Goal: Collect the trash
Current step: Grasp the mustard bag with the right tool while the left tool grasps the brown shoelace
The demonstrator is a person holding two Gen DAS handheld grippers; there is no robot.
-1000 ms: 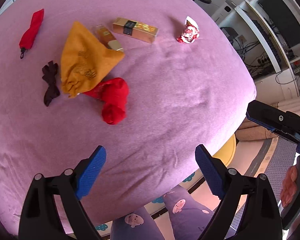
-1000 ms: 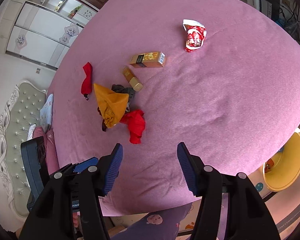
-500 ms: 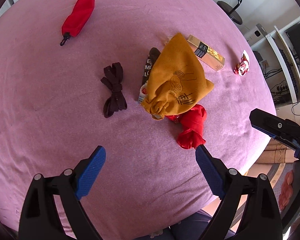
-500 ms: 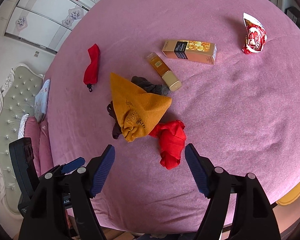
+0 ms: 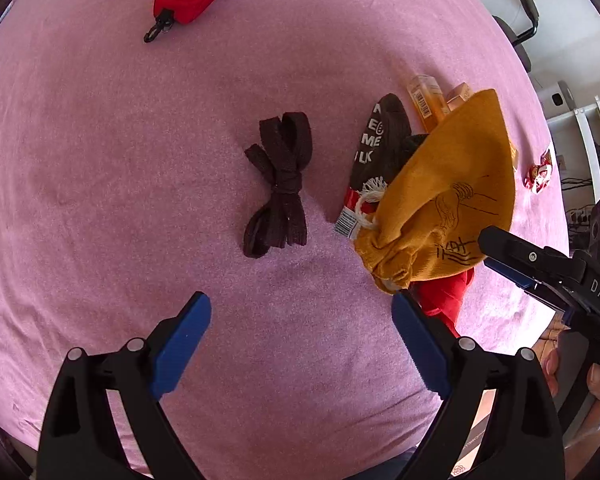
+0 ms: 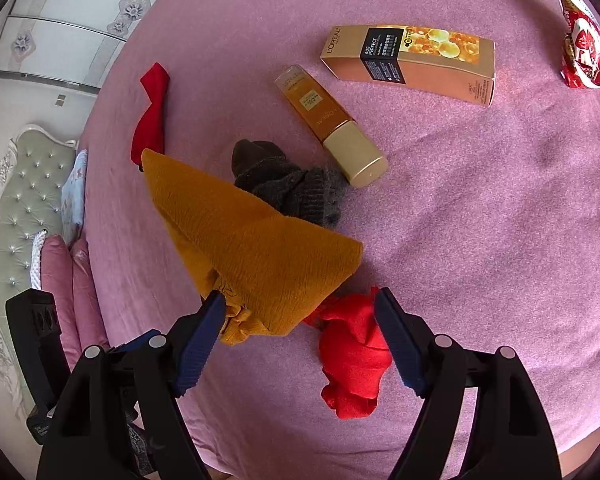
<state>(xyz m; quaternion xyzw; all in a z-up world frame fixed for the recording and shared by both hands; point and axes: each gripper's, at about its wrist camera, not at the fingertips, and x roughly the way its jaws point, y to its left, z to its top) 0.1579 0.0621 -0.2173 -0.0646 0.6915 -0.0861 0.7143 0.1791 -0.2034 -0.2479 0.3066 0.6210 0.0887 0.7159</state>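
So far nothing is collected; I judge I am at the approach, choosing what to pick first. My right gripper (image 6: 298,320) hangs low over the heap near the table's front edge, fingers spread wide and empty, with the mustard drawstring pouch (image 6: 260,256) and the crumpled red cloth (image 6: 354,356) lying between them in view; whether a pad touches the pouch I cannot tell. My left gripper (image 5: 300,330) is also wide apart and holds nothing, above bare pink tablecloth (image 5: 120,168), near the dark ribbon bow (image 5: 278,180). The plainest trash, the red snack wrapper (image 6: 582,54), lies well apart at the far side, beyond the gold carton (image 6: 410,62) and the amber tube (image 6: 328,124). Next I would need to reach past the cloth things and close on that wrapper.
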